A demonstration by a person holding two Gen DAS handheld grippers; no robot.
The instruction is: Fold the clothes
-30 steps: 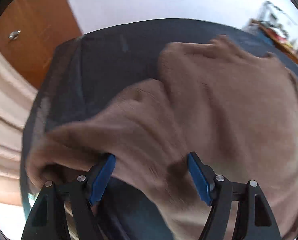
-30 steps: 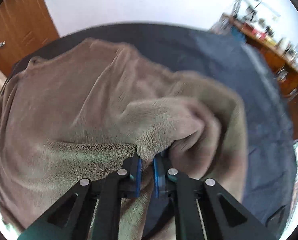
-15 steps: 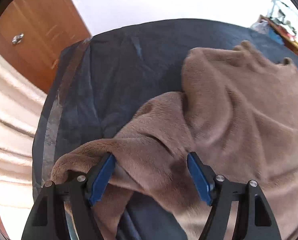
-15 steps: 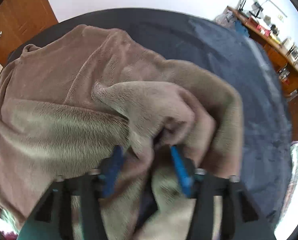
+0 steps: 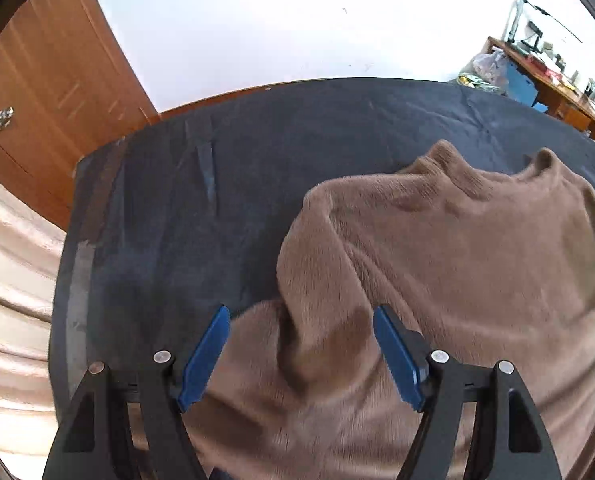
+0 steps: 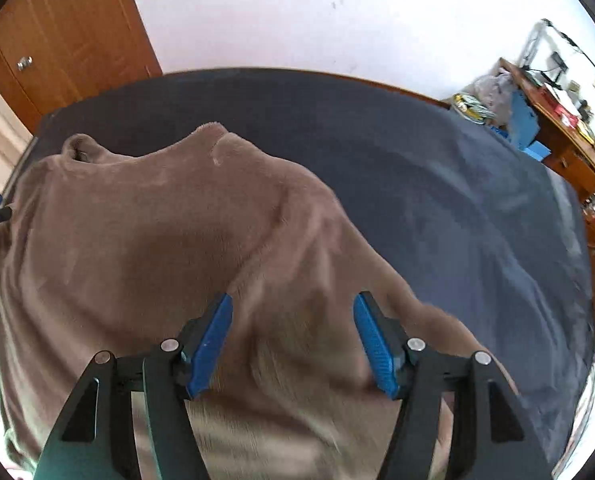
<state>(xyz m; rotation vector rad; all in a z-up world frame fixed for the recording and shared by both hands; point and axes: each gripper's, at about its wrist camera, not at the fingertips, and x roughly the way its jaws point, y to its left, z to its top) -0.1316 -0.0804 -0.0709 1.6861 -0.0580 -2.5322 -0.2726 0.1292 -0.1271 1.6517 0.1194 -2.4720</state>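
Sweater [image 5: 457, 264] flat on bedspread [image 5: 257, 184]; door [image 5: 49, 80] behind, left.

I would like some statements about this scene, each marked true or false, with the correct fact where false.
1. The brown fleece garment lies on a dark blue cover. True.
2. The right gripper is clamped shut on cloth. False: its jaws stand apart and have just been opening, with fleece lying between them.
3. The left gripper is open. True.
4. The garment is white. False: it is brown.
5. A wooden door stands behind the bed. True.
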